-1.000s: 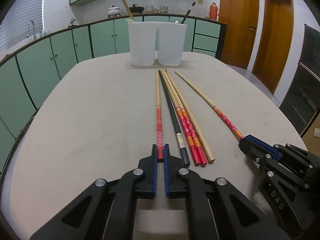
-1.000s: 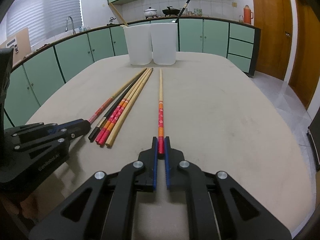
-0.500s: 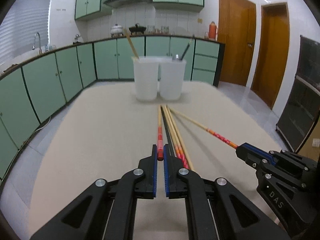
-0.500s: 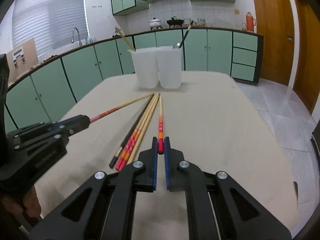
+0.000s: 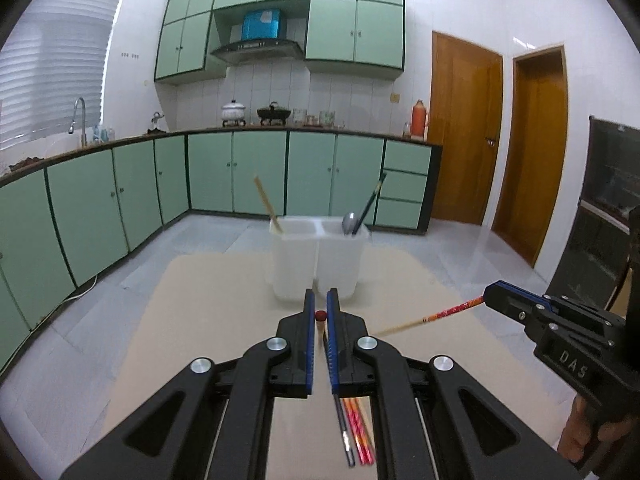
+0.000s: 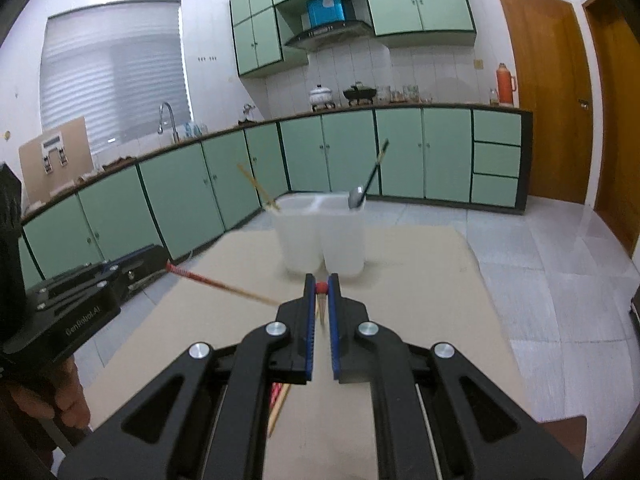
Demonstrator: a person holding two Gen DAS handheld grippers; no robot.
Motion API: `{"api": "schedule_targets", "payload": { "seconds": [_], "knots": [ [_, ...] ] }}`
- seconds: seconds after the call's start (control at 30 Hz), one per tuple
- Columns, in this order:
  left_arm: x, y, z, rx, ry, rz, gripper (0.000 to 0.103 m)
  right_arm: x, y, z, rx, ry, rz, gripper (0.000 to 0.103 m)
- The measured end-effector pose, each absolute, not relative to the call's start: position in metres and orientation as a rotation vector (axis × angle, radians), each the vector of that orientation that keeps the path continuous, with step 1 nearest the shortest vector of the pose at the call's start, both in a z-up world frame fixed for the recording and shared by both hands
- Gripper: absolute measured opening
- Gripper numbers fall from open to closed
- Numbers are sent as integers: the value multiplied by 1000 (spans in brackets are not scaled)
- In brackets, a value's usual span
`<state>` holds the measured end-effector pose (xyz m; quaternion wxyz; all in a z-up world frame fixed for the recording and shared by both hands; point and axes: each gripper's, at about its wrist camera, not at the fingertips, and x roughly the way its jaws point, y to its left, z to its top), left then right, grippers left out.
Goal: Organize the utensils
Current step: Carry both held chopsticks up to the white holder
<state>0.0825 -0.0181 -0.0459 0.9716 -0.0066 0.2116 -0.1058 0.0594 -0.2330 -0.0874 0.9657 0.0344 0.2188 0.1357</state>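
Observation:
My left gripper (image 5: 320,297) is shut on the red end of a wooden chopstick (image 5: 320,316), which hangs below the jaws above the table. My right gripper (image 6: 321,280) is shut on the red end of a second chopstick (image 6: 321,289). In the left wrist view the right gripper (image 5: 498,295) is at the right, with its chopstick (image 5: 440,315) slanting down to the left. In the right wrist view the left gripper (image 6: 154,261) holds its chopstick (image 6: 208,282) the same way. Ahead stand two white containers (image 5: 294,264) (image 6: 302,240) side by side. Three loose chopsticks (image 5: 354,428) lie on the table.
The beige table (image 5: 200,320) ends just behind the containers. The left container holds a wooden chopstick (image 5: 264,196); the right one holds a spoon (image 5: 350,222) and a black chopstick (image 5: 372,200). A hand (image 6: 60,404) grips the left tool. Green cabinets line the far wall.
Both grippers have risen well above the table, each carrying its chopstick off the surface. The views have tilted up, and the containers now sit lower and farther ahead.

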Motion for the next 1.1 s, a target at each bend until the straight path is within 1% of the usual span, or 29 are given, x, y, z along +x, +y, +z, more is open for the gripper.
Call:
{"api": "schedule_targets", "payload": {
  "seconds": [0.63, 0.83, 1.1],
  "knots": [
    [117, -10, 47, -20, 239, -280, 5, 133, -238, 29, 58, 346, 387, 5],
    [155, -10, 74, -22, 164, -273, 5, 168, -236, 57, 43, 296, 381, 5],
    [213, -23, 102, -3, 88, -271, 5, 232, -232, 75, 30, 278, 363, 5]
  ]
}}
